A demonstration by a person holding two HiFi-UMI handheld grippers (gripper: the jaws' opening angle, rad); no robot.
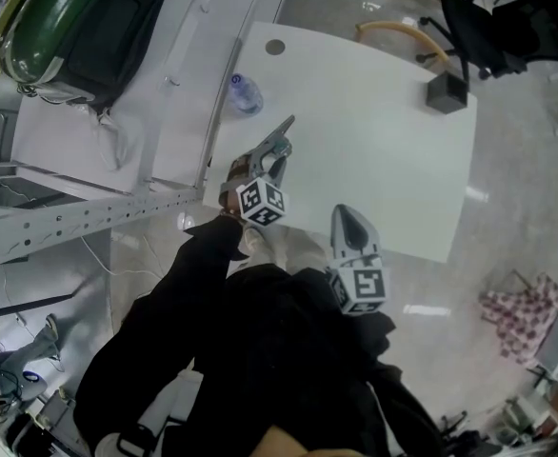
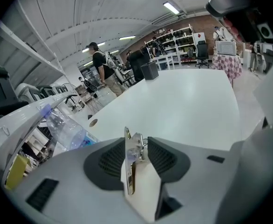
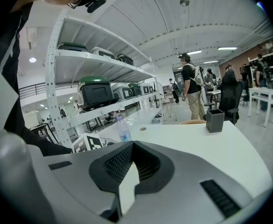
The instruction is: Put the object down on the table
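Observation:
A small silver metal clip [image 2: 131, 162] stands upright between the jaws of my left gripper [image 2: 136, 146]. The jaws are spread apart, and white tabletop shows in the gap beneath the clip. In the head view the left gripper [image 1: 284, 131] points down over the near left part of the white table [image 1: 374, 150]; the clip is too small to make out there. My right gripper [image 1: 344, 215] hovers over the table's near edge. Its jaws [image 3: 132, 146] meet at the tips with nothing between them.
A clear water bottle [image 1: 245, 94] with a blue label [image 2: 64, 127] stands on the table just beyond the left gripper. A black box [image 1: 447, 93] sits at the far right corner. Metal shelving [image 1: 98, 208] runs along the left. Office chairs [image 1: 479, 27] and a standing person [image 3: 192, 85] are beyond.

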